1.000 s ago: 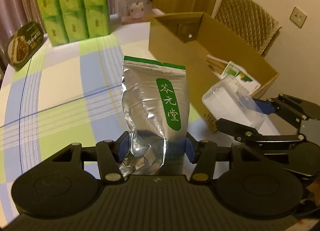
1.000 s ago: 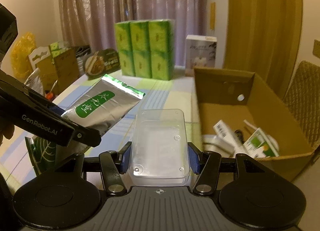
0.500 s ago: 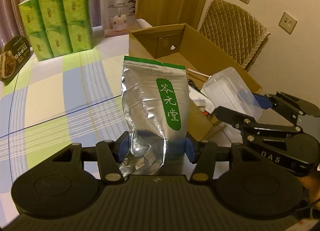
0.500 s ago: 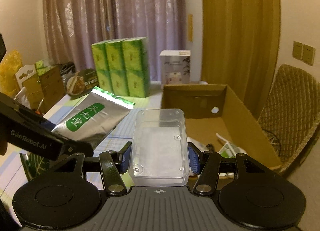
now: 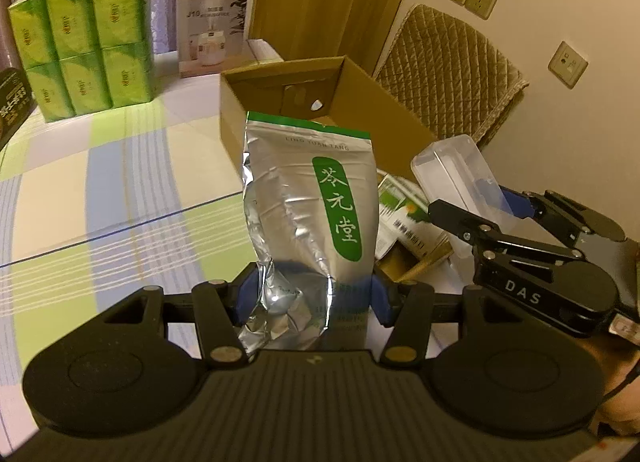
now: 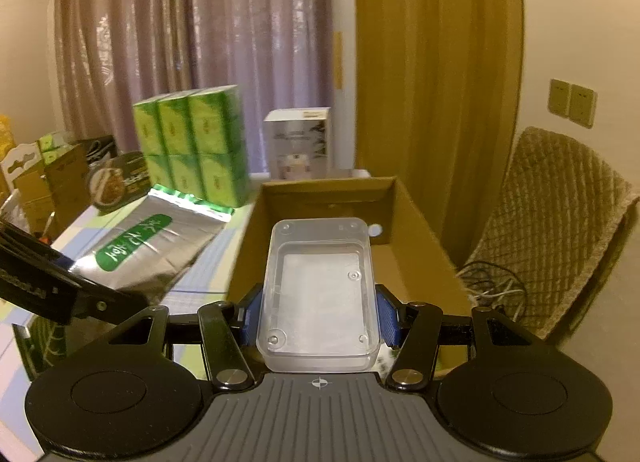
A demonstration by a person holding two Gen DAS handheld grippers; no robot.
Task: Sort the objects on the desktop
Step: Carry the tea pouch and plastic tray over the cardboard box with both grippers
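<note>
Here both grippers are carrying loads toward the carton (image 5: 400, 134): the left gripper (image 5: 310, 294) is clamping a foil pouch (image 5: 308, 214), the right gripper (image 6: 320, 318) a clear box (image 6: 320, 286), both held above the carton's near edge. Next, probably, each is needing to reach over the opening and let go. The pouch is reading "LING YUAN TANG" and 苓元堂; the right gripper is showing "DAS".

"LING YUAN TANG" on silver pouch (image 5: 308, 206); "DAS" on right claw (image 5: 492, 198); "J10" on white box (image 5: 212, 28).
</note>
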